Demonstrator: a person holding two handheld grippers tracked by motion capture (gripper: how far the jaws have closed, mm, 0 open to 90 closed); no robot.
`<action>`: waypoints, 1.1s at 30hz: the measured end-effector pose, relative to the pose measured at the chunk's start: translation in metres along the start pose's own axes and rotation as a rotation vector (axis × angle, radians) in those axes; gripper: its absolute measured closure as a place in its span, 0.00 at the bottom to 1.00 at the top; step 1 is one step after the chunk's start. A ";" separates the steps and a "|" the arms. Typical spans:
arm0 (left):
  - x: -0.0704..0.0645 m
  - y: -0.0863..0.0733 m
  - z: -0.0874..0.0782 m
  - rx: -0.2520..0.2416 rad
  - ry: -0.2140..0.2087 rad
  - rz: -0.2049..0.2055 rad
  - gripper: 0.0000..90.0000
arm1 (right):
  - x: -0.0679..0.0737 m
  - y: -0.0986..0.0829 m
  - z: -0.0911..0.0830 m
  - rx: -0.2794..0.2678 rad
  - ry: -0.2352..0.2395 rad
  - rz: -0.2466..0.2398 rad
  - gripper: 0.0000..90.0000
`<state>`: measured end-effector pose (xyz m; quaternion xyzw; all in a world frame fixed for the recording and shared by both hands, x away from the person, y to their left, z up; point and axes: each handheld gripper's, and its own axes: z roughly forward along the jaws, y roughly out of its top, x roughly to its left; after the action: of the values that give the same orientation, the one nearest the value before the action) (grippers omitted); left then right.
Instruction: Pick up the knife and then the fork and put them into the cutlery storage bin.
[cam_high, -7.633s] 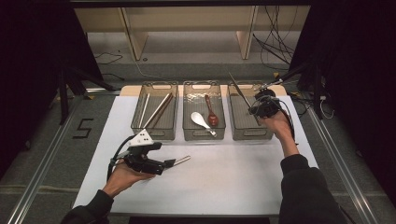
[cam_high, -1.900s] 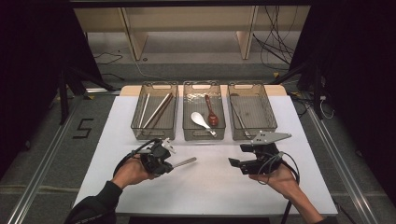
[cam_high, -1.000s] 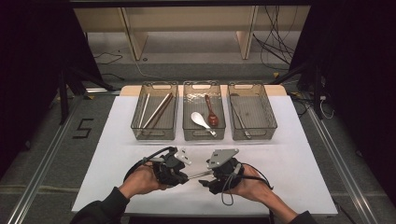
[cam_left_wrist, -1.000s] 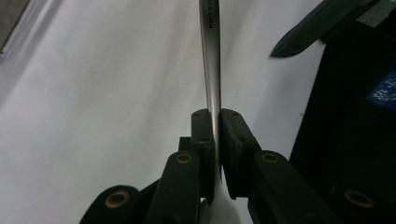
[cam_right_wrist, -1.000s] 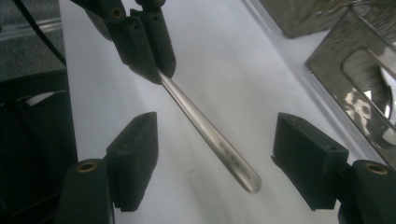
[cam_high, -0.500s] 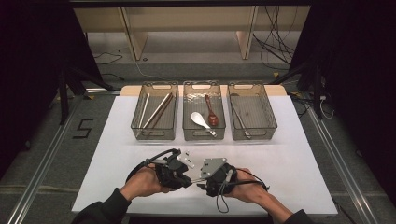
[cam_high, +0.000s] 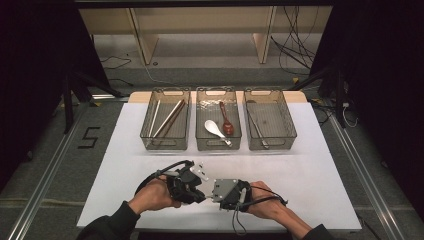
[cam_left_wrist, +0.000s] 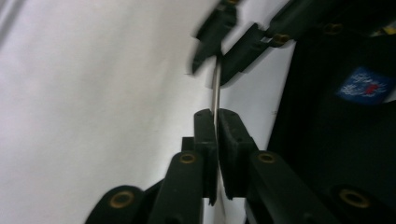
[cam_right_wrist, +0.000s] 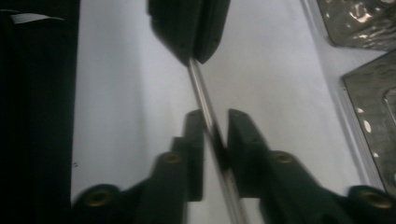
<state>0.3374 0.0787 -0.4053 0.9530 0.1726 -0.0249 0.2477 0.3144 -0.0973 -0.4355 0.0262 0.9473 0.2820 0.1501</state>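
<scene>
The left gripper (cam_left_wrist: 215, 123) has its jaws pressed together on a thin metal rod (cam_left_wrist: 216, 86), pinching one end. The right gripper (cam_right_wrist: 214, 135) faces it with jaws slightly spread around the other end of the rod (cam_right_wrist: 201, 95); whether the pads touch it I cannot tell. The rod's long axis runs straight from one gripper to the other, low over the white table (cam_high: 320, 170), near its front edge. Three bins (cam_high: 218, 145) sit well apart behind, with bare table between.
</scene>
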 end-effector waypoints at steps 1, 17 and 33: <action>0.001 0.000 0.000 0.004 -0.004 0.004 0.95 | 0.002 0.000 0.000 0.008 -0.009 -0.024 0.92; 0.007 -0.002 -0.004 -0.038 0.000 -0.028 0.67 | 0.005 -0.001 0.000 0.050 0.002 -0.095 0.97; 0.021 -0.010 -0.024 -0.155 0.086 -0.112 0.36 | -0.002 -0.006 0.000 0.066 -0.026 -0.066 0.97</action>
<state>0.3529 0.1054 -0.3919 0.9201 0.2372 0.0155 0.3112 0.3167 -0.1027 -0.4376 0.0035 0.9543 0.2451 0.1708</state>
